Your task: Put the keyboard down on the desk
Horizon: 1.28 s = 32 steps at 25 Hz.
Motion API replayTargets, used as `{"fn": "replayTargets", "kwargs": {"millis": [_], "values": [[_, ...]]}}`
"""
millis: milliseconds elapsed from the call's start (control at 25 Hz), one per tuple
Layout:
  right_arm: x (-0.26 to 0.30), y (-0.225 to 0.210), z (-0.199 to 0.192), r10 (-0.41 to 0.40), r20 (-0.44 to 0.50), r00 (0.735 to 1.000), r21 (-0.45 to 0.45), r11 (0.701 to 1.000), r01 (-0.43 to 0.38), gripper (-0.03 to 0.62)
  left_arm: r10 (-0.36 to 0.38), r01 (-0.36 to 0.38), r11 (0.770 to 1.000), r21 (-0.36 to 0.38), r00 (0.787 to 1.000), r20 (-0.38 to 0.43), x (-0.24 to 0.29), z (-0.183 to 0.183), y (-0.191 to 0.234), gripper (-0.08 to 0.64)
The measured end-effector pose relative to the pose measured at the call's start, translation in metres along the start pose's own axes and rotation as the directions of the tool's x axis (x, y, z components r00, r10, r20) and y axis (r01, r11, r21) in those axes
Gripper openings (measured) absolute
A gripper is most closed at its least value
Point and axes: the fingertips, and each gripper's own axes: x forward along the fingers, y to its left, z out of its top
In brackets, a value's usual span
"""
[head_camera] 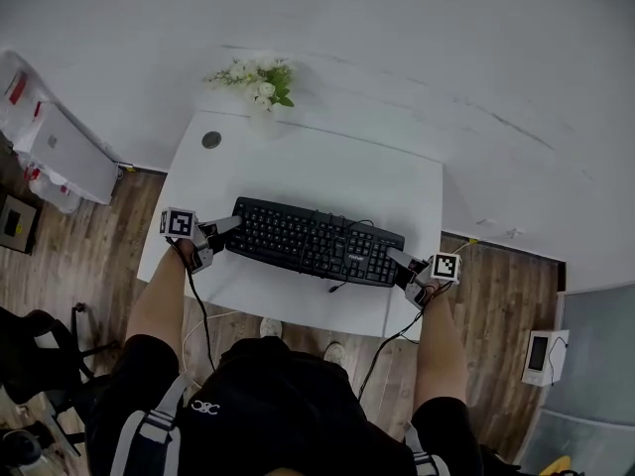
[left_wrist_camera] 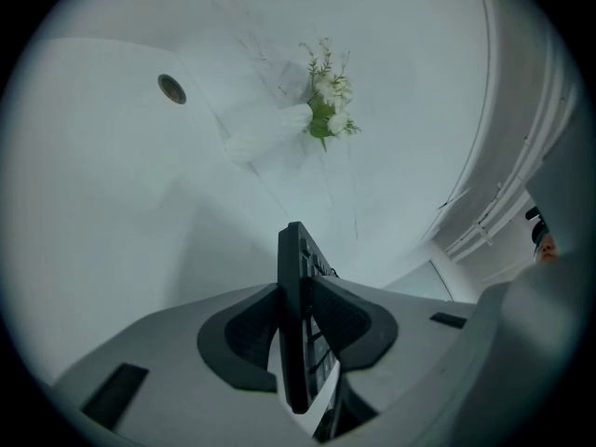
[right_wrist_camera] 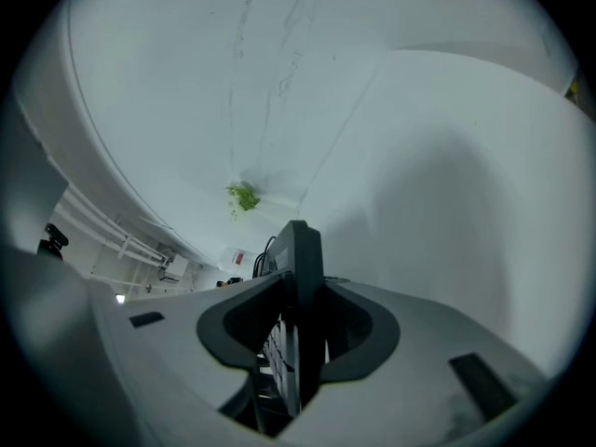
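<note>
A black keyboard lies lengthwise across the front half of the white desk; it looks level and seems to rest on the top. My left gripper clamps its left end and my right gripper its right end. In the left gripper view the keyboard's edge stands between the dark pads of the gripper, touching them. The right gripper view has the other end wedged between that gripper's pads. The keyboard's cable trails off the front edge.
A bunch of white flowers lies at the desk's back edge by the wall, with a round cable hole at the back left. The person's knees are under the front edge. White boxes sit on the wooden floor at left, and a small white device at right.
</note>
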Motion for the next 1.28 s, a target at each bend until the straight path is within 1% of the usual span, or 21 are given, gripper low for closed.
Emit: {"fn": "replayTargets", "kwargs": {"millis": [80,200,360,520,720,800,920,1000,1080,1160,1240,1280], "values": [[0.003,0.000,0.001,-0.013,0.009,1.000,0.022,1.000,0.012,0.129,0.013,-0.013,1.000,-0.019,1.000,-0.010,0.001,0.002,0.003,0.112],[0.008,-0.011,0.008,-0.039,0.014,0.999,0.032,0.999,0.038,0.130,0.031,-0.031,0.999,-0.038,0.999,-0.017,0.008,0.008,0.015,0.112],[0.008,-0.016,0.011,-0.066,0.020,0.998,0.040,0.997,0.065,0.133,0.041,-0.042,0.998,-0.045,0.999,-0.021,0.011,0.008,0.021,0.112],[0.011,-0.024,0.017,-0.110,0.009,0.994,0.005,0.994,0.110,0.137,0.062,-0.064,0.997,-0.044,0.997,-0.035,0.014,0.008,0.026,0.114],[0.022,-0.040,0.027,-0.174,0.025,0.984,0.004,0.985,0.174,0.144,0.104,-0.105,0.993,-0.053,0.994,-0.030,0.019,0.009,0.044,0.117],[0.021,-0.046,0.028,-0.207,0.018,0.978,-0.008,0.978,0.207,0.151,0.113,-0.114,0.992,-0.052,0.993,-0.033,0.020,0.009,0.047,0.117],[0.022,-0.049,0.028,-0.232,0.001,0.973,-0.026,0.972,0.232,0.158,0.125,-0.127,0.991,-0.042,0.992,-0.035,0.022,0.012,0.049,0.118],[0.022,-0.049,0.028,-0.255,-0.016,0.967,-0.042,0.966,0.254,0.167,0.148,-0.149,0.988,-0.037,0.988,-0.036,0.022,0.014,0.052,0.121],[0.022,-0.049,0.029,-0.290,-0.028,0.957,-0.069,0.955,0.288,0.175,0.207,-0.208,0.978,-0.019,0.977,-0.041,0.023,0.015,0.057,0.127],[0.023,-0.050,0.031,-0.341,-0.034,0.939,-0.119,0.935,0.335,0.181,0.300,-0.299,0.954,0.031,0.952,-0.062,0.023,0.016,0.065,0.130],[0.022,-0.053,0.034,-0.411,-0.039,0.911,-0.189,0.898,0.397,0.190,0.380,-0.372,0.923,0.094,0.921,-0.086,0.024,0.016,0.071,0.132],[0.021,-0.055,0.035,-0.448,-0.039,0.893,-0.225,0.875,0.429,0.198,0.402,-0.391,0.913,0.113,0.911,-0.089,0.025,0.016,0.072,0.132]]}}
